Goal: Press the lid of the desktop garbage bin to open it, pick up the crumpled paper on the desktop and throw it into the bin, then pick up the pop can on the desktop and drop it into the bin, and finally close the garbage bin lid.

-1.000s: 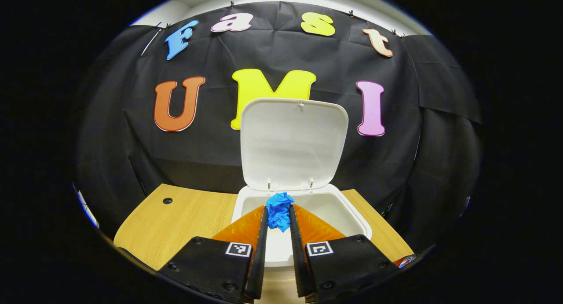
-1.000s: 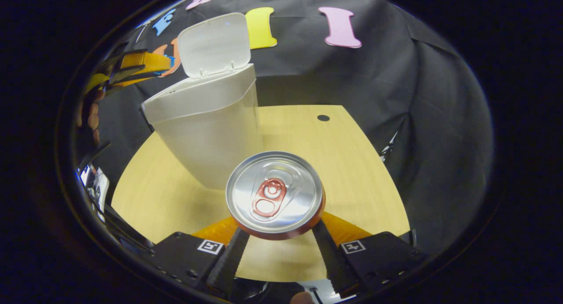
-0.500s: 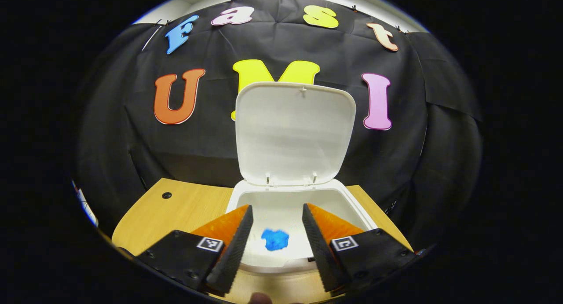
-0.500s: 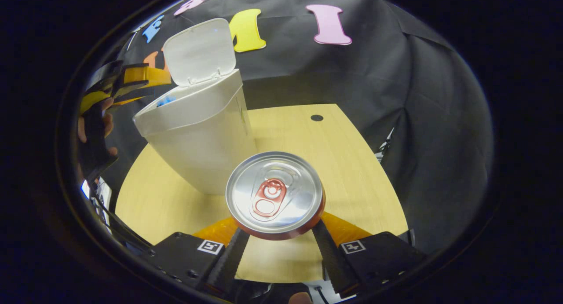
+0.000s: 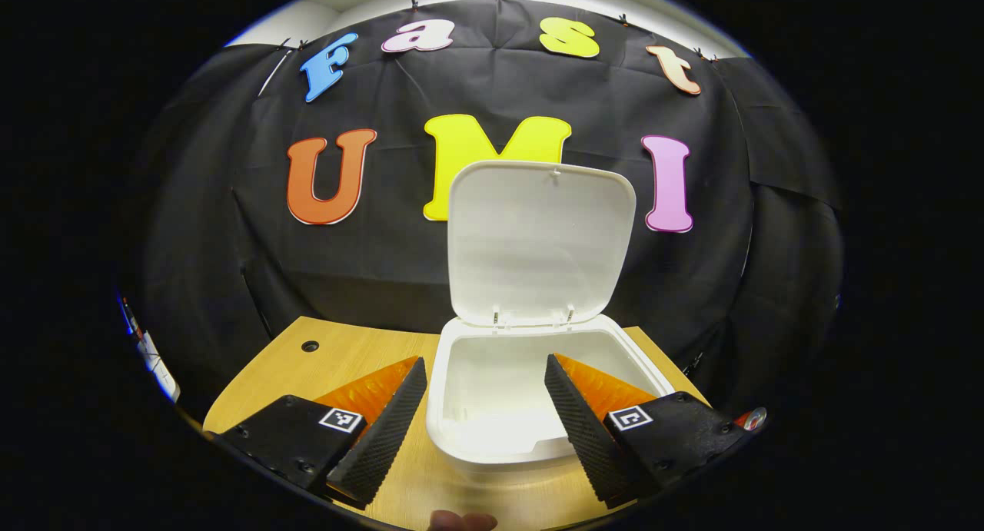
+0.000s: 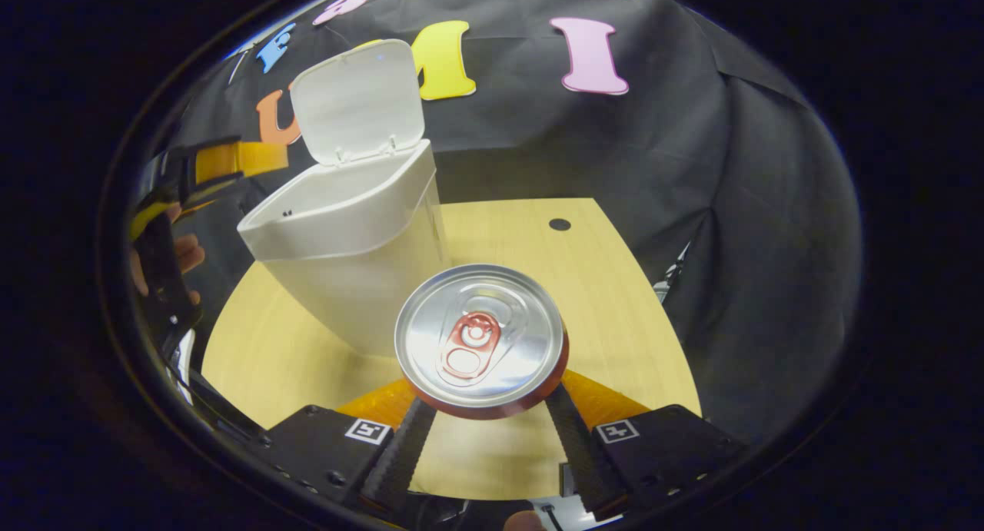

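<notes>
In the left gripper view, the left gripper [image 5: 484, 389] sits at the bottom of the frame with its jaws spread wide and nothing between them; its ridged, wedge-shaped fingers [image 5: 384, 431] flank the front rim of the bin [image 5: 477, 448]. The bin is smooth white plastic, a rounded rectangle at the mouth, and its lid [image 5: 540, 239] stands upright at centre frame, hinged at the back edge. The crumpled paper cannot be made out inside the white interior. The desktop [image 5: 346, 354] is pale wood grain with a small dark round hole at left.

In the right gripper view, the right gripper [image 6: 484, 408] at bottom centre clamps the pop can [image 6: 480, 339], both toothed fingers pressing its red sides; the can's shiny silver round top with a red pull tab faces the camera. The tapered bin stands at upper left, lid raised, and the left gripper, held by a hand [image 6: 181, 262], is at the far left edge.
</notes>
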A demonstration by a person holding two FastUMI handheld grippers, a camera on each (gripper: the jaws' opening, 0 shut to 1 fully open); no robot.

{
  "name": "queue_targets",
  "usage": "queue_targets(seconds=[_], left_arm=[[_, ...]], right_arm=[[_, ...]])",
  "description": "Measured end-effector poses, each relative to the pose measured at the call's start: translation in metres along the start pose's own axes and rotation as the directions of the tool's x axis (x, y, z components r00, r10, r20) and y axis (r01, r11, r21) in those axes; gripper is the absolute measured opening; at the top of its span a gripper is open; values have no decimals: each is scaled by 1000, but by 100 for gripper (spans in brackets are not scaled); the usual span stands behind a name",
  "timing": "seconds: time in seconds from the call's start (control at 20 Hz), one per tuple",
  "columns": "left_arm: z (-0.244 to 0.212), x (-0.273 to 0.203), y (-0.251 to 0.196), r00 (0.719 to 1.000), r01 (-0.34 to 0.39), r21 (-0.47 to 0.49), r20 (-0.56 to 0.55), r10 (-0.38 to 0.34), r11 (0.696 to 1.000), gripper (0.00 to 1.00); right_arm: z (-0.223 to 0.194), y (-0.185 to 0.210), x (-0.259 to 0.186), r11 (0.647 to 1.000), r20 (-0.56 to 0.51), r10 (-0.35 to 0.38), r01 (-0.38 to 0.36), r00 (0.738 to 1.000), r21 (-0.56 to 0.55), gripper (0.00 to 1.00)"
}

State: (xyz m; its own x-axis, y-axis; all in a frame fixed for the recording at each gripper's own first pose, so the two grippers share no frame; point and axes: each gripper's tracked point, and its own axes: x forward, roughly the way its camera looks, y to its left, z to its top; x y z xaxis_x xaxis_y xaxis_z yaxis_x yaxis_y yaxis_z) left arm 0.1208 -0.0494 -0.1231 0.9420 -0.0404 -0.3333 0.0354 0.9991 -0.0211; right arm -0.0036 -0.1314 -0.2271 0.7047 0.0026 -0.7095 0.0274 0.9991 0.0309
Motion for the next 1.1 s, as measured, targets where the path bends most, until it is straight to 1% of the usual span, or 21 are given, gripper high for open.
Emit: queue_targets(seconds=[0.3, 0.45, 0.6, 0.8, 0.95, 1.1], left_arm=[[-6, -27, 29, 999, -30, -9, 18, 30, 1000, 100], [-12, -44, 44, 998, -54, -2, 17, 55, 999, 100], [-15, -61, 65, 995, -101, -6, 26, 101, 995, 100], [-20, -88, 99, 981, -193, -50, 25, 194, 980, 100], [-23, -105, 120, 965, -260, -61, 13, 261, 964, 100], [-27, -121, 139, 948, -317, -70, -1, 318, 946, 100]], right_arm=[[72, 9, -18, 999, 39, 1, 1, 999, -51, 81], [112, 23, -26, 995, 72, 28, -21, 997, -100, 81], [146, 47, -28, 989, 111, 71, -55, 991, -138, 81], [172, 92, -20, 970, 129, 151, -122, 980, -208, 81], [178, 127, -5, 952, 108, 211, -179, 972, -250, 81], [179, 153, 15, 943, 85, 243, -215, 966, -253, 81]])
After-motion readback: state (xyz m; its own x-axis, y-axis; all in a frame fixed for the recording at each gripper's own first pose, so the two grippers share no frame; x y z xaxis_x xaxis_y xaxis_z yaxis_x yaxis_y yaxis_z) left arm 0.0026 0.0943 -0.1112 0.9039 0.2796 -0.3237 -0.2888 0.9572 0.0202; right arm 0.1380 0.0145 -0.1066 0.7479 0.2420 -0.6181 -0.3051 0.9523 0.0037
